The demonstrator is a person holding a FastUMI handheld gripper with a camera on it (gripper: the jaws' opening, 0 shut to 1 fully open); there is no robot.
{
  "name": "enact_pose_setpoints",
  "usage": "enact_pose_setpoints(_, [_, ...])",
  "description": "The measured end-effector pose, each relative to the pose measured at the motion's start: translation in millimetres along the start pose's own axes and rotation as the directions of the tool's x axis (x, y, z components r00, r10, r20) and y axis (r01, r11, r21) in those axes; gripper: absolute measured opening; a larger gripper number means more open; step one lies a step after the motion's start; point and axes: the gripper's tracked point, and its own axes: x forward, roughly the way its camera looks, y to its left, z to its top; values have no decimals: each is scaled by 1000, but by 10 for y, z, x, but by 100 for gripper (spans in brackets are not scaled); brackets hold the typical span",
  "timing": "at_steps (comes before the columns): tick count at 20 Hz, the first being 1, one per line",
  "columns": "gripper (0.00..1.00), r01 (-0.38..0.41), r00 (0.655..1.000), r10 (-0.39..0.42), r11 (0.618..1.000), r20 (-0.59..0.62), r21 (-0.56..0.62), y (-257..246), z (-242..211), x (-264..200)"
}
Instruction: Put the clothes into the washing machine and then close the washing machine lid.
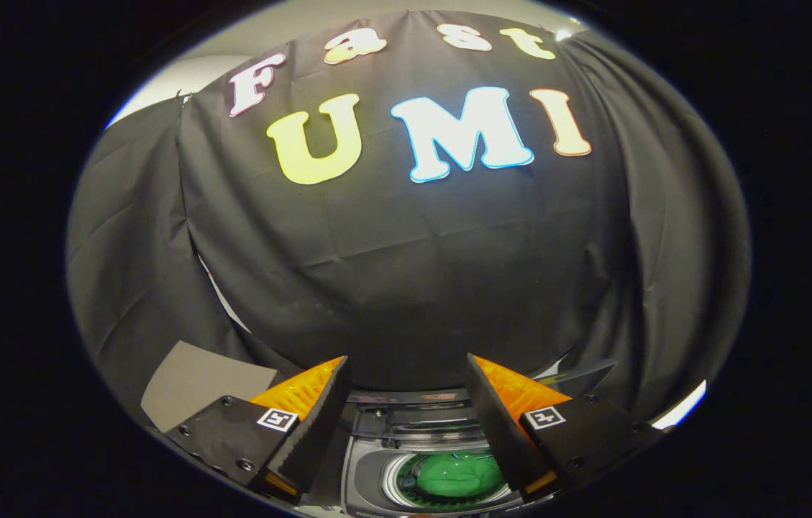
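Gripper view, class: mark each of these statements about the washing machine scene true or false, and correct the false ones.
1. A green cloth lies inside the round drum of the grey top-loading washing machine. True.
2. The gripper is shut on the green cloth. False: its fingers are spread apart and hold nothing.
3. The washing machine's drum opening is covered. False: the opening is uncovered, and the cloth can be seen inside it.
4. A black cloth wall hangs beyond the machine. True.
5. The green cloth hangs over the machine's rim. False: it sits wholly within the drum.
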Motion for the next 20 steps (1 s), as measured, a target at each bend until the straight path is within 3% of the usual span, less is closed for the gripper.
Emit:
enact_pose_setpoints(7, [98, 41, 998, -43, 999, -45, -35, -55, -68, 454])
enact_pose_setpoints(11, [98, 107, 989, -109, 994, -100, -24, -228, -150, 720])
enact_pose_setpoints(14, [98, 152, 977, -160, 986, -143, -62, -340, -311, 683])
enact_pose_setpoints(20, [99, 143, 973, -158, 985, -171, -92, -345, -409, 693])
